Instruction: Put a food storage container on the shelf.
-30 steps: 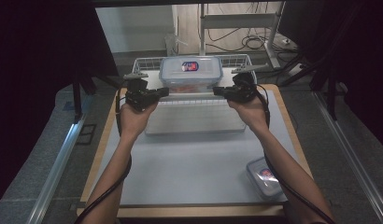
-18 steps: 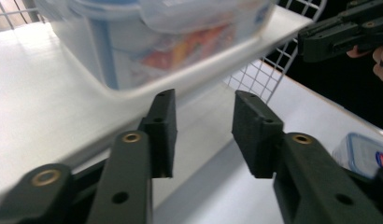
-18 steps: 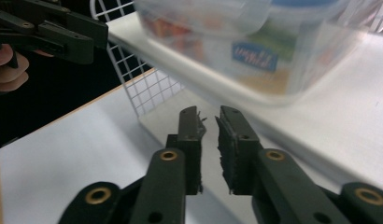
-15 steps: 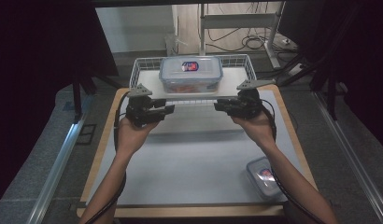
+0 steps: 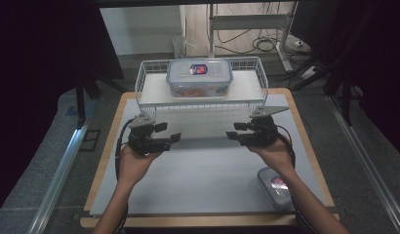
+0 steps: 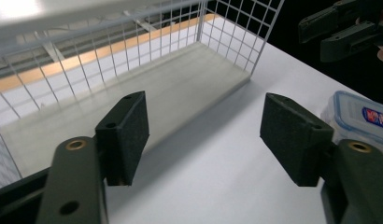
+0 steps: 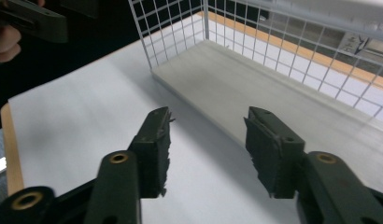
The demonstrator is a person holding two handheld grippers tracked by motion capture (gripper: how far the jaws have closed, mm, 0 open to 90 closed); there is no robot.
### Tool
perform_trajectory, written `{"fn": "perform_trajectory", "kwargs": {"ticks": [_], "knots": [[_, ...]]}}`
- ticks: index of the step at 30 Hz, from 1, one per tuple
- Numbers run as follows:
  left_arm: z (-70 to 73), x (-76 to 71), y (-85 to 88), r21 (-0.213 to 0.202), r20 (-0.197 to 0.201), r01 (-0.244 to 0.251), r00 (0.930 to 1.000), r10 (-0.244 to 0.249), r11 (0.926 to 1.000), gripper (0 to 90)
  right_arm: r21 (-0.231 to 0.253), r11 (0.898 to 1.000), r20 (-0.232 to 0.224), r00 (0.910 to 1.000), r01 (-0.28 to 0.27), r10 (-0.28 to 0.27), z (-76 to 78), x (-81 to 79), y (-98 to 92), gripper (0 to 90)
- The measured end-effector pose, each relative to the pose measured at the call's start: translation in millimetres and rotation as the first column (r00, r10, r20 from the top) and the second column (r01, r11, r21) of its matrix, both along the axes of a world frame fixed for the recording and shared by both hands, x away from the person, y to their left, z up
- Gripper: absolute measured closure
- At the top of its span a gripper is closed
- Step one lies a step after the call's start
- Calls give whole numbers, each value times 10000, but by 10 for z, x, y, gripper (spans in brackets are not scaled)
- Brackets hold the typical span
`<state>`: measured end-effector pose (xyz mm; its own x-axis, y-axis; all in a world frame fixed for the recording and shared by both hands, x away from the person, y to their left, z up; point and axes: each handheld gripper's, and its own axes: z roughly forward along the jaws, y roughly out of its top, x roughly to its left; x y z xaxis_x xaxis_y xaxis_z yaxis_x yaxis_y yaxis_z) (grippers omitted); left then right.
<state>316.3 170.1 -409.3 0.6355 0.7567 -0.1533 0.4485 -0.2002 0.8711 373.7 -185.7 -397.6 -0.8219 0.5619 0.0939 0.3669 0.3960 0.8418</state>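
From above, my left gripper (image 5: 171,138) and right gripper (image 5: 233,134) face each other over the desk (image 5: 208,175), in front of the wire rack (image 5: 200,100) carrying the lidded food container (image 5: 199,77) at the desk's far edge. In the left gripper view, my jaws have just been opening, nothing between them. The right gripper view shows the same.

Clear lidded container (image 5: 199,77), upright atop the white wire shelf (image 5: 154,90).

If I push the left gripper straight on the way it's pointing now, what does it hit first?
Probably the white table top just short of the wire rack. The left gripper stands open with nothing between its jaws and points down at that bare surface; depth is hard to judge.
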Motion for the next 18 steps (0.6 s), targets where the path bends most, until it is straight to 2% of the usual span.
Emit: {"fn": "perform_trajectory", "kwargs": {"ticks": [6, 10, 13, 15, 18], "knots": [[-210, -158, 21, 305, -136, -203, 9997, 207, 9993, 260, -367, 9991, 358, 9992, 211, -198, -136, -109, -73, 402], [-384, -243, 47, 400, -148, -309, 9994, 315, 9987, 247, -472, 9985, 410, 9988, 288, -269, -254, -155, -117, 366], [-492, -255, 80, 715, -282, -483, 9983, 505, 9963, 235, -587, 9975, 391, 9986, 384, -362, -350, -186, -143, 341], [-551, -272, 101, 569, -384, -526, 9978, 548, 9970, 225, -636, 9973, 337, 9988, 371, -350, -406, -207, -158, 326], [-614, -297, 103, 639, -401, -502, 9978, 528, 9967, 190, -792, 9962, 314, 9989, 361, -337, -468, -236, -180, 300]]}}
